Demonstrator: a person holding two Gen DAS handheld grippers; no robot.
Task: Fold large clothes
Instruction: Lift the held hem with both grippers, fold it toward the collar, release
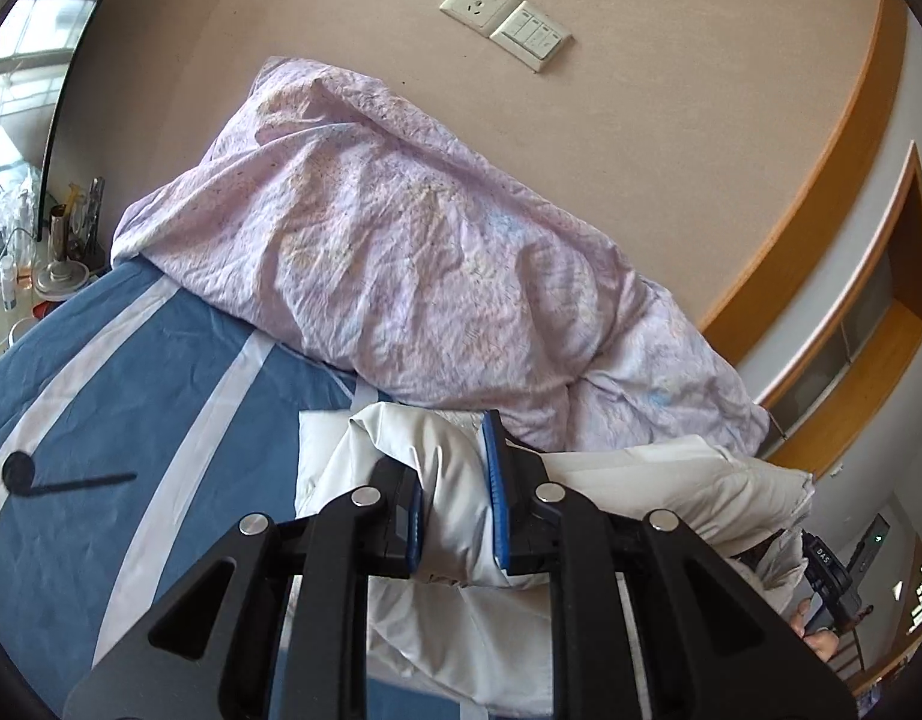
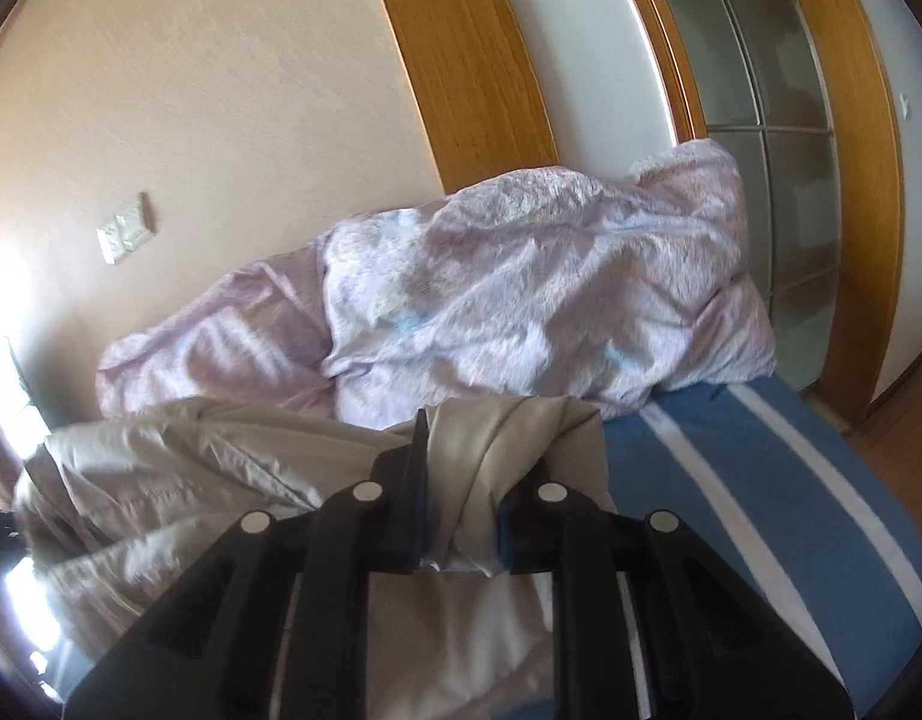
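A: What is gripped by the left tool (image 1: 455,498)?

B: A bunched fold of the pale grey, shiny padded jacket (image 1: 641,468) is clamped between its blue-padded fingers (image 1: 496,480). The garment is lifted just above the blue bed sheet with white stripes (image 1: 131,372).

A: And the right tool (image 2: 461,492)?

B: It is likewise clenched on a gathered edge of the same jacket (image 2: 161,480), which is spread toward the left in that view.

A: What is seen behind?

B: A crumpled lilac floral duvet (image 1: 401,252) is heaped against the beige wall (image 1: 641,150). Bottles and small items (image 1: 59,252) are crowded on a counter beside the bed; their contents cannot be told.
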